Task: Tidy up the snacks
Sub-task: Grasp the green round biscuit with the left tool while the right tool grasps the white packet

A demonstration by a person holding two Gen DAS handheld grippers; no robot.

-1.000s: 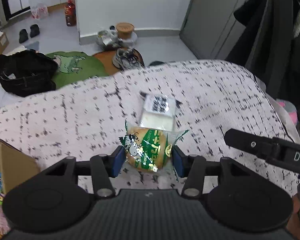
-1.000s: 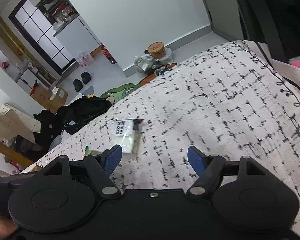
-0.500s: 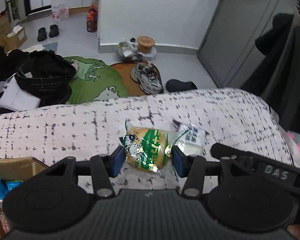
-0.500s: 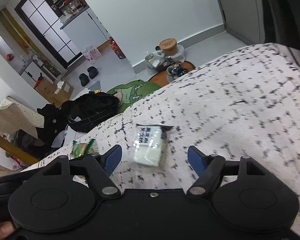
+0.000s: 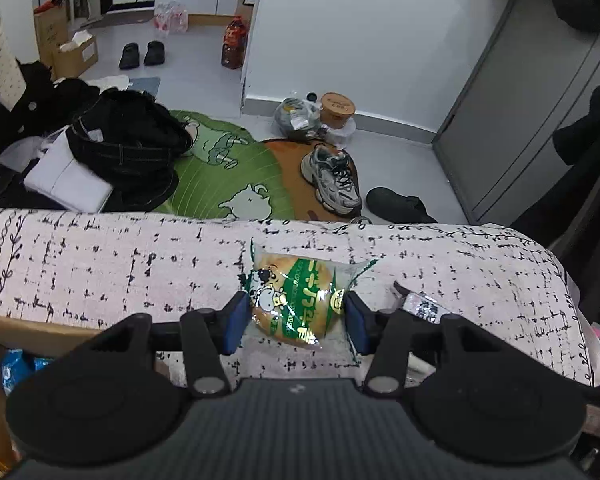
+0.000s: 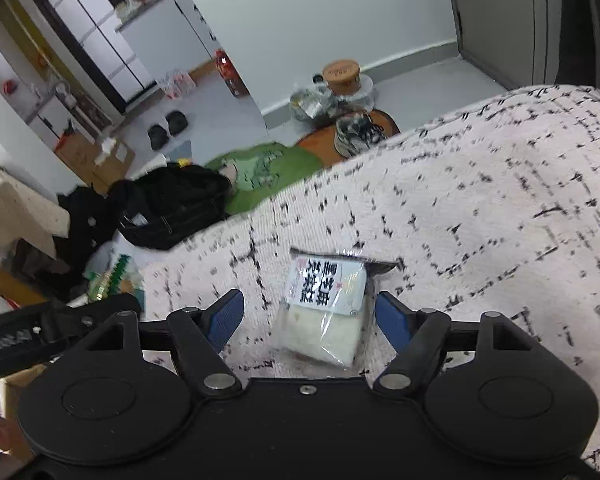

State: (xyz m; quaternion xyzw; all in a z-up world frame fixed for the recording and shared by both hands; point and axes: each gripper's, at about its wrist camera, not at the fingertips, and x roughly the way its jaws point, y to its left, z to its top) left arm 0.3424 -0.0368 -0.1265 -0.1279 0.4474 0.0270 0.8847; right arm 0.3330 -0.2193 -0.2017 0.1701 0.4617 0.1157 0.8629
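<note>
Each tool, left [image 5: 296,317] and right [image 6: 309,319], is matte black: two round discs, silver screw heads, angled link arms, blue pads [image 5: 233,324] on the fingers.

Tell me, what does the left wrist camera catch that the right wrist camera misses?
Only the left wrist view shows the left gripper shut on the green-wrapped bun and a corner of a cardboard box. Only the right wrist view shows the right gripper open around the white rice-cake packet, not pressing it. Both show the speckled white cover, the sneaker and the green floor mat.
</note>
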